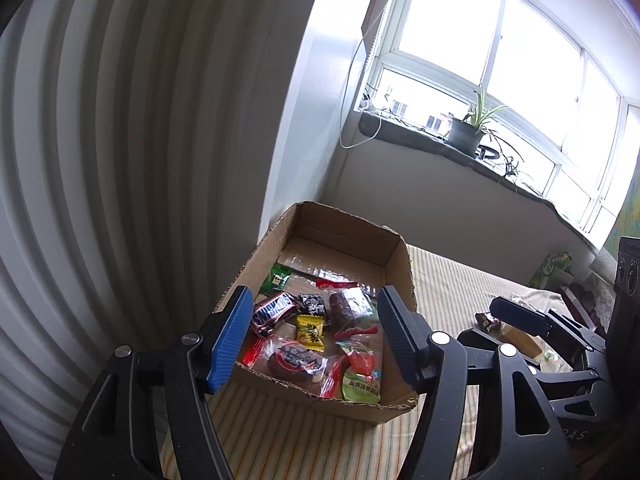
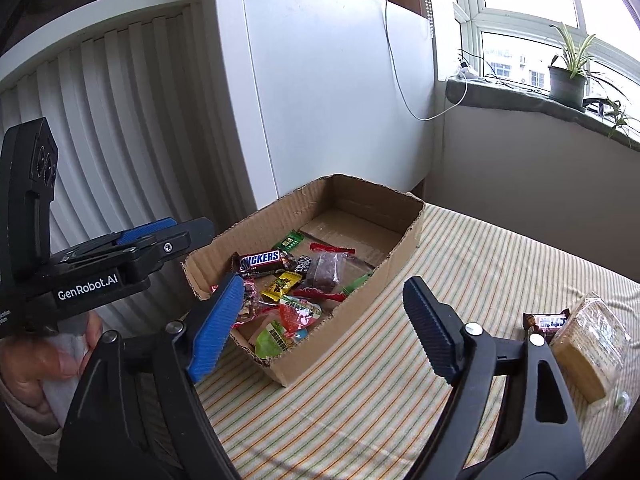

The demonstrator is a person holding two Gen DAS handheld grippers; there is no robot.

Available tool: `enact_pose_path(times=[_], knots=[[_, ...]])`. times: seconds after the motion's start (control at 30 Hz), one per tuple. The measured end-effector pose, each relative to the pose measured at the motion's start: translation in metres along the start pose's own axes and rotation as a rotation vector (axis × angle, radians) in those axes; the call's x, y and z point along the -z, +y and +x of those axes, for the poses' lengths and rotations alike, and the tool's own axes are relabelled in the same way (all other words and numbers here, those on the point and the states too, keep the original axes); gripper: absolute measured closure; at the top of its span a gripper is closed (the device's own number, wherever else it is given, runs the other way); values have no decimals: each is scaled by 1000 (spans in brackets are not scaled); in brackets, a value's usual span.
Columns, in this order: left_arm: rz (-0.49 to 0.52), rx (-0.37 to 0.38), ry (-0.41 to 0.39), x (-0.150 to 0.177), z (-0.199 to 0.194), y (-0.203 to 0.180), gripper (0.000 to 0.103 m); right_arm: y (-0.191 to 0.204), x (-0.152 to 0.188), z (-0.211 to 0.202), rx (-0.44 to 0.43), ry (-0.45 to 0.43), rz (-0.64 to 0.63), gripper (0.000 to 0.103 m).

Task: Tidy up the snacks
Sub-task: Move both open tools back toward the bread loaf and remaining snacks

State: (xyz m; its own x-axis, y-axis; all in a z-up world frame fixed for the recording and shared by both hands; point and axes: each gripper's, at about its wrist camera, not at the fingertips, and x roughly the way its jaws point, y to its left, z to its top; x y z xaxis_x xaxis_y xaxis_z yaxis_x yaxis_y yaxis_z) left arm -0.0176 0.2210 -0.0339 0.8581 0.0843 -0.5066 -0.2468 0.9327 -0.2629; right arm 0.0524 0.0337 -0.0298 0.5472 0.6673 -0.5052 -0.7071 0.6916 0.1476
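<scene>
Both my grippers' fingers stand open, empty. Wrapped cracker pack (image 2: 592, 344) lies lower right, nearest my right gripper (image 2: 324, 328); cardboard box (image 2: 404, 240) sits left, under my left gripper (image 1: 308, 340).

Striped cloth surface (image 2: 400, 360), open cardboard box (image 2: 360, 280) resting on it near wall, snack bar (image 2: 548, 322) and clear-wrapped brown cake (image 2: 592, 344) lying on cloth well apart from box, touching each other, green packet (image 1: 554, 266) at far edge
</scene>
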Motion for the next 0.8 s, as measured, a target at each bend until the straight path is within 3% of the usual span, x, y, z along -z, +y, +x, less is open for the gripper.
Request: enact_pose_path(times=[0.23,0.37,0.47,0.6,0.8], knots=[[54,13,17,0,4,-26,38,-33,17,-19,62,-9,51,16],[94,30,34,4,10,-50,33,-67,32,-36,107,-8,112,14],[134,51,56,7,17,-75,33,-99,46,-54,150,-14,172,13],[190,88,80,13,30,-115,25,-147,67,-82,227,-29,256,13],[295,151,151,27,58,-179,24,-217,105,-132,369,-49,390,13]])
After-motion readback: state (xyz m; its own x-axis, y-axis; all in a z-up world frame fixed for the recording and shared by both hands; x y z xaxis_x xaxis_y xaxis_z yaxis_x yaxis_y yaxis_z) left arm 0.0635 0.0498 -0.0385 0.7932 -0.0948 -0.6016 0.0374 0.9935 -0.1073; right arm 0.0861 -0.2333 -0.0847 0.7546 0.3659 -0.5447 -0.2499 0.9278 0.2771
